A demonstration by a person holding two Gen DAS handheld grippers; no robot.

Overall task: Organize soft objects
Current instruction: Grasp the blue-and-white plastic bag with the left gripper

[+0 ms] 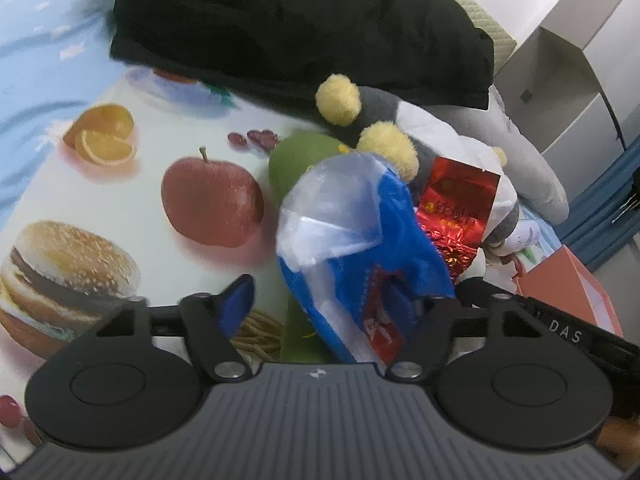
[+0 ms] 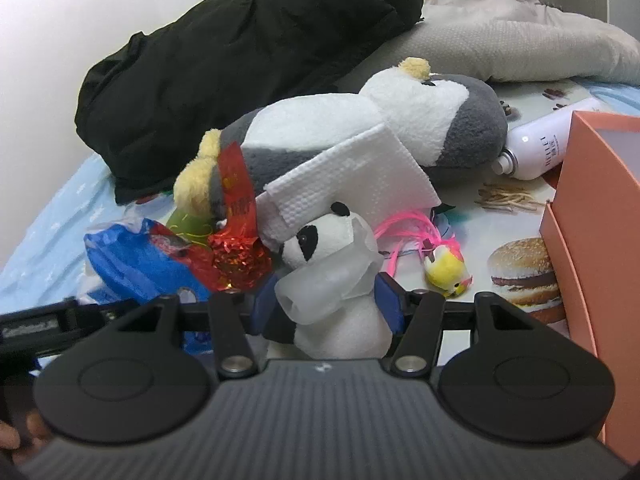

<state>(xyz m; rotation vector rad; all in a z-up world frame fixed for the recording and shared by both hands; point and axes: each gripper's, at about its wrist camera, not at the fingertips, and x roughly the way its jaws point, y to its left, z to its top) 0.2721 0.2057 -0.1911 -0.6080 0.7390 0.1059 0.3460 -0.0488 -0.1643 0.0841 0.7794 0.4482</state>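
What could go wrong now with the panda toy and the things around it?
The right hand-held gripper squeezes the panda toy through loose wrap, so it may slip. The white tissue leaning on its head could fall. The left hand-held gripper stands around the blue plastic bag, which may snag.

White spray bottle point(image 2: 538, 146) lying on food-print mat point(image 1: 132, 200), beside orange box point(image 2: 600, 216).

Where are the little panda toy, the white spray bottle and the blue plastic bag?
panda toy point(image 2: 320, 236), right wrist view, its face.
white spray bottle point(image 2: 540, 146), right wrist view, its body.
blue plastic bag point(image 1: 360, 240), left wrist view, its middle.
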